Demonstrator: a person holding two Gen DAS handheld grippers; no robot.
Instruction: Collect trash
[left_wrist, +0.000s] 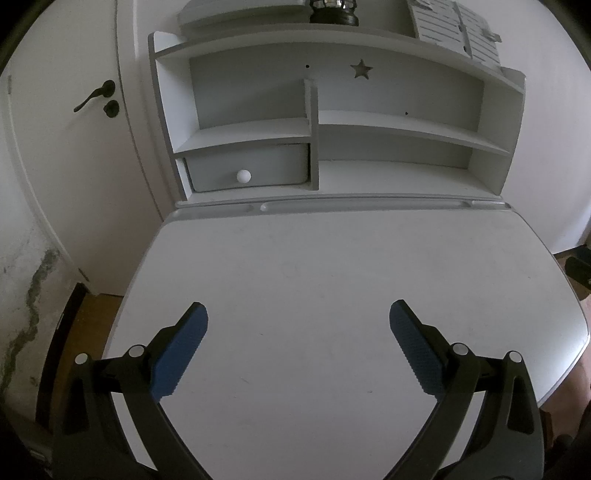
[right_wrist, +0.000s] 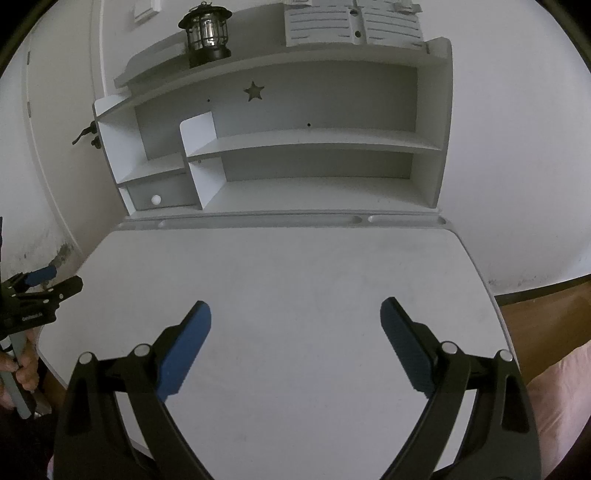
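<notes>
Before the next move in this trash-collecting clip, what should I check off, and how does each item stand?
1. Left gripper open and empty: ok.
2. Right gripper open and empty: ok.
3. Trash in sight on the desk top: not ok, none shows in either view.
4. Shelves free of trash: ok, only a lantern and a slatted white object sit on top.
5. Drawer contents: cannot tell, it is closed.
6. Bin for the trash: cannot tell, none in view.

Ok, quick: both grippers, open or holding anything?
Left gripper: open, holding nothing, over the desk.
Right gripper: open, holding nothing.
</notes>
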